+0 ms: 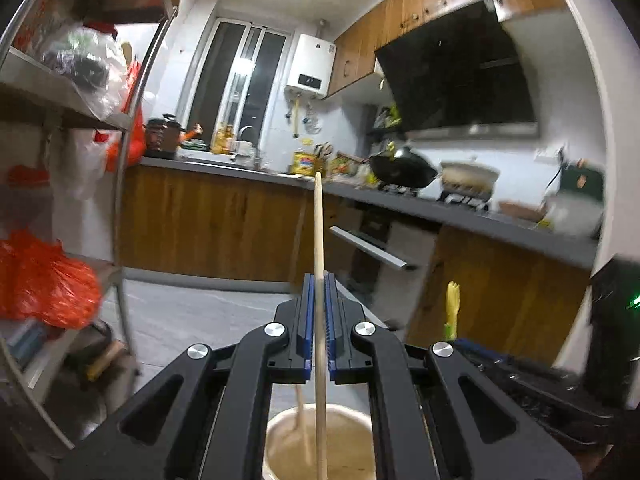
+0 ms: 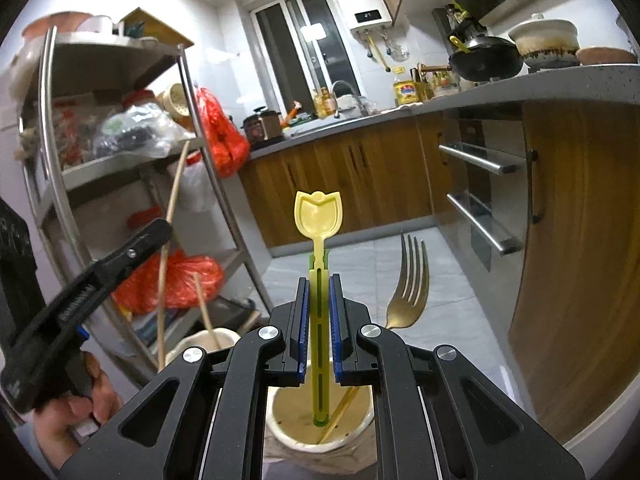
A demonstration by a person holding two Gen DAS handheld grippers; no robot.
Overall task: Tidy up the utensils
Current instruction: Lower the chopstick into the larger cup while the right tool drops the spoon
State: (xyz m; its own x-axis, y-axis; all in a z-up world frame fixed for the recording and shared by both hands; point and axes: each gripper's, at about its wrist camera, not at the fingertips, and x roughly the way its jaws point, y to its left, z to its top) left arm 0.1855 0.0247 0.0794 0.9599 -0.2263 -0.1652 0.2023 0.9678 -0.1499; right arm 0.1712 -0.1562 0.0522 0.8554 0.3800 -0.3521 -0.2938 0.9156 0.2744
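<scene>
Kitchen setting: wood-front cabinets under a grey countertop (image 1: 460,212), range hood (image 1: 456,68) on the wall, white water heater (image 2: 362,2) beside the window, metal shelving rack (image 2: 120,152) w/ red plastic bags (image 2: 216,136).

Left gripper (image 1: 319,320): blue pads nearly closed, clamped on a wooden chopstick (image 1: 318,232). Stick runs upright between the pads; lower end reaches down into a cream ceramic holder (image 1: 320,444) directly below the gripper. Second chopstick (image 1: 302,428) leans inside the same holder, free of the gripper. Right-wrist view shows this gripper from the side at frame left, person's hand (image 2: 76,404) on its grip, stick rising above it, slightly tilted.

Right gripper (image 2: 319,320): pads partly open, narrow gap each side of a yellow-green plastic spoon (image 2: 319,216). Handle passes between the pads; whether either pad touches it, cannot tell. Spoon stands upright, bowl up, base of handle resting in the bottom of a second cream holder (image 2: 320,432) below the gripper. Metal fork (image 2: 410,280) stands tines up in the same holder, leaning to the right, clear of the gripper.

Holders sit just beside each other; left one visible in the right-wrist view at lower left w/ chopsticks in it. Support surface under holders not visible.

Background on countertop: black wok (image 2: 486,60), white pot (image 2: 546,38), bottles near the sink faucet (image 2: 344,88).
</scene>
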